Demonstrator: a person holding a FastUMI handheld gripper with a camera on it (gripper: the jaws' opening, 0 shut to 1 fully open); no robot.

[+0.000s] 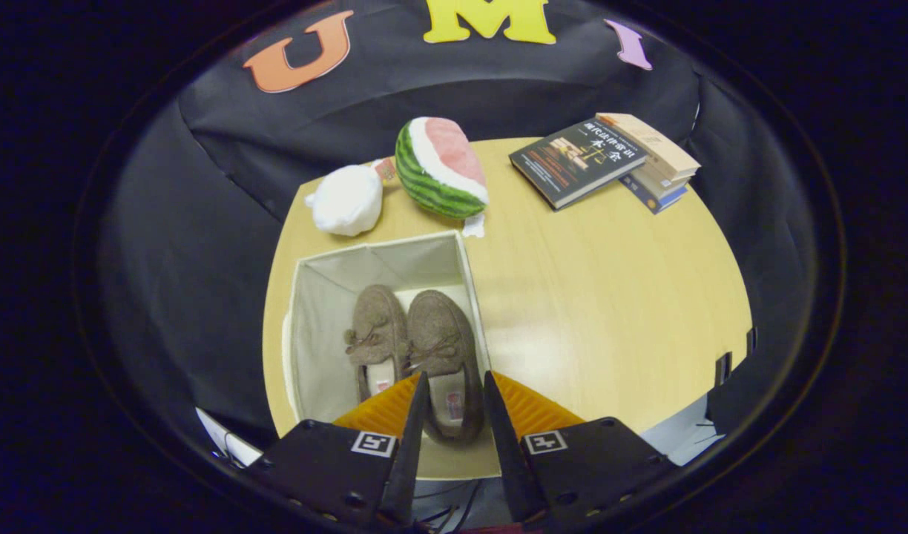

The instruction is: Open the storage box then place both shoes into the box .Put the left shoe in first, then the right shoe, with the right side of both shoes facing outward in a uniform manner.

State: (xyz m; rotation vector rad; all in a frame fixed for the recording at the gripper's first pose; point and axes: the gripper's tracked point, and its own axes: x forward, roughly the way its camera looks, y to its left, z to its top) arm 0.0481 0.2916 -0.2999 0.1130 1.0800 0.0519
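Pale wood makes up the table (610,297), ringed by black cloth. Nearest, the gripper (454,386) hangs above the box (306,311) at the table's near left corner; its fingers are spread, gripping nothing, and frame the heel of the right-hand shoe (439,334). The other shoe (376,326) lies touching it, its heel hidden behind one finger. Beyond the box, near the far edge, sit a white plush (346,200) and a watermelon plush (439,167). Books (610,159) are stacked at the far right corner.
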